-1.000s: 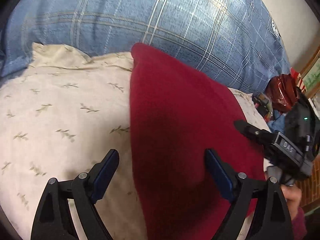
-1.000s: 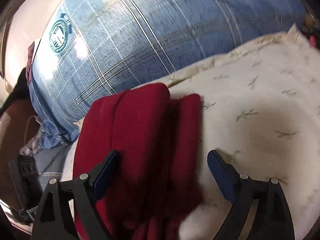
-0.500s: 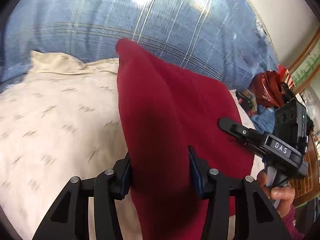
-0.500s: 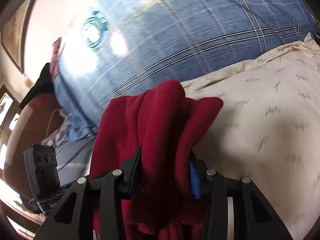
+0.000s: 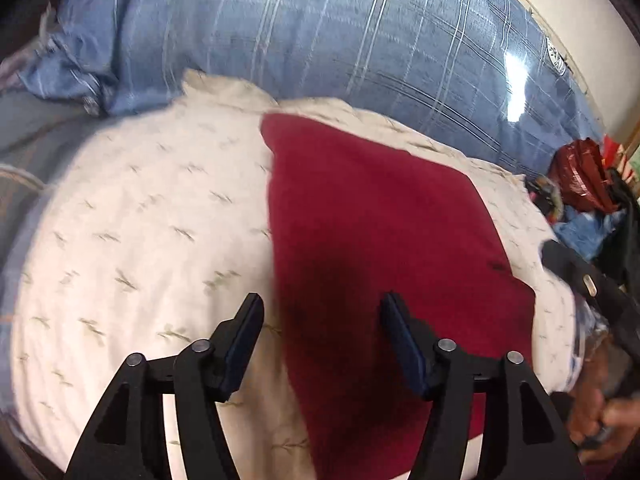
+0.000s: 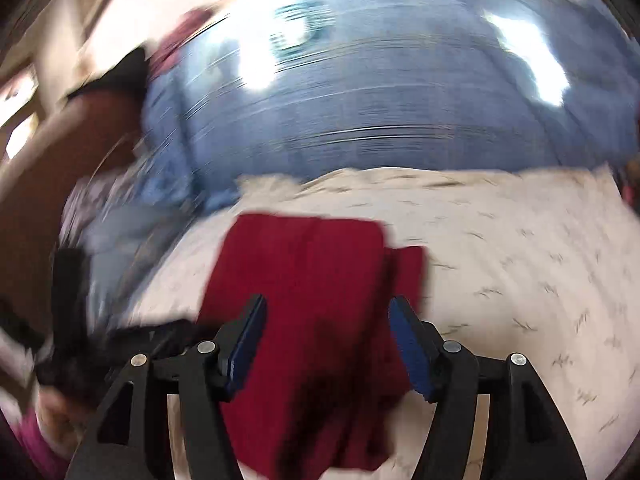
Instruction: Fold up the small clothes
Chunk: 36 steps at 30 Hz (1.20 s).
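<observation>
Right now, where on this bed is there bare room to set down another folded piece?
Free: the cream sheet left of the red garment, up to the blue plaid bedding. Crowded: the side with the red bag and clutter.

A cream pillow (image 5: 132,240) printed with small sprigs lies against a large blue plaid cushion (image 5: 360,40) behind it. A shiny red bag (image 5: 580,172) and crumpled blue cloth (image 5: 584,232) sit beyond the pillow's right edge.

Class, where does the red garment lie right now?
In both wrist views the red garment lies folded on the cream cover, in front of the blue plaid bedding.
</observation>
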Each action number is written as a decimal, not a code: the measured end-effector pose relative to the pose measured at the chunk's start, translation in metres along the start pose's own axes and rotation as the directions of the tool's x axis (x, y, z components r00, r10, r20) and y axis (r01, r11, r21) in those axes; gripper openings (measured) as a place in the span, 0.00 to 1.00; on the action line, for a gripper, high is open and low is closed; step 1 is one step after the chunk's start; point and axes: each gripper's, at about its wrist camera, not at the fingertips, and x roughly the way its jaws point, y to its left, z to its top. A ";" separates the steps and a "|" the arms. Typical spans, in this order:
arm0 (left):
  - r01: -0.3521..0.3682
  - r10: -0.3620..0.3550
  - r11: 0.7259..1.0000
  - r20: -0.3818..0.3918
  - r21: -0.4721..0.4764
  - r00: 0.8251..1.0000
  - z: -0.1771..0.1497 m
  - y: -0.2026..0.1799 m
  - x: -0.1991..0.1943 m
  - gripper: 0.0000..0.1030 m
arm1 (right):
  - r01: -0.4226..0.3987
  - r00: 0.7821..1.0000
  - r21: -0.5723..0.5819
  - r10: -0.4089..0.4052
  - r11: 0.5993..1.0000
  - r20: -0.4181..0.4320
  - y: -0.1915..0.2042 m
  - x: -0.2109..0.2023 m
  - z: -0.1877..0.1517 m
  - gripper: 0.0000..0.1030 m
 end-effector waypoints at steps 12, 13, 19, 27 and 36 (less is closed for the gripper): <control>-0.137 0.131 0.988 0.086 0.075 0.988 -0.030 -0.023 -0.029 0.66 | 0.126 0.985 0.001 -0.125 0.992 -0.115 -0.005 0.052 -0.037 0.34; -0.146 0.139 0.986 0.091 0.080 0.986 -0.031 -0.024 -0.031 0.66 | 0.129 0.986 -0.005 -0.129 0.992 -0.106 -0.005 0.050 -0.039 0.34; -0.158 0.147 0.983 0.117 0.096 0.982 -0.036 -0.038 -0.040 0.66 | 0.104 0.993 0.039 -0.101 0.994 -0.061 0.001 0.023 -0.034 0.41; -0.188 0.175 0.980 0.155 0.073 0.972 -0.043 -0.041 -0.057 0.66 | 0.156 0.987 0.025 -0.157 0.987 0.032 0.019 -0.009 -0.026 0.74; -0.197 0.183 0.979 0.186 0.057 0.965 -0.046 -0.042 -0.070 0.66 | 0.184 0.983 0.022 -0.184 0.983 0.026 0.025 -0.010 -0.026 0.82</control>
